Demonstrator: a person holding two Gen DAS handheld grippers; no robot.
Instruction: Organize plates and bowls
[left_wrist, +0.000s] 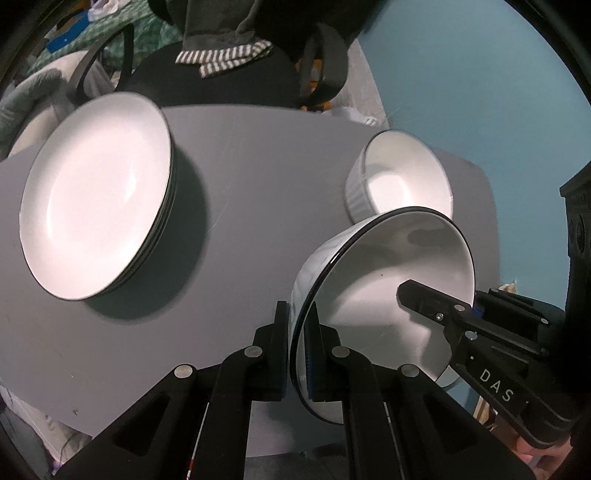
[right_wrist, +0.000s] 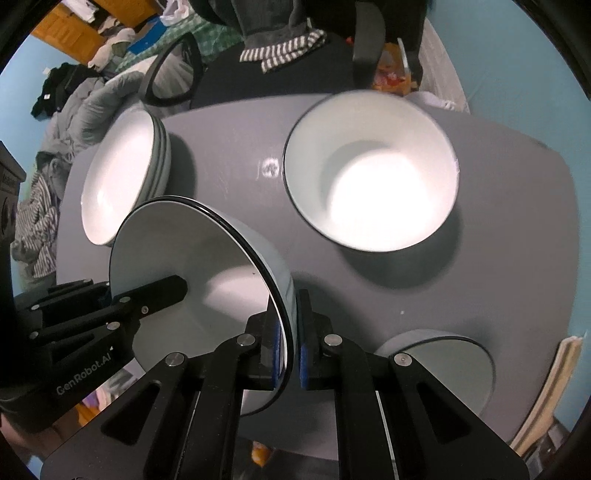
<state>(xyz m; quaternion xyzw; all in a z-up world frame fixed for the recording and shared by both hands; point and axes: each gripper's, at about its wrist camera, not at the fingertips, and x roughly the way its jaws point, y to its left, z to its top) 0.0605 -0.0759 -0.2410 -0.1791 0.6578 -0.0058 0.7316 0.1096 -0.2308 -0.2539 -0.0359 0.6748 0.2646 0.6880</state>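
A white bowl with a dark rim hangs tilted above the grey table, held from both sides. My left gripper is shut on its left rim, one pad inside and one outside. Opposite, my right gripper clamps the other rim. The right wrist view shows the same bowl with my right gripper shut on its edge and the left gripper across from it. A stack of white plates lies at the table's left. A second white bowl stands upright at the far right.
A third bowl sits near the table's front right corner. Behind the table is a black chair with a striped cloth on it, and piled clothes to the left. Blue floor surrounds the table edges.
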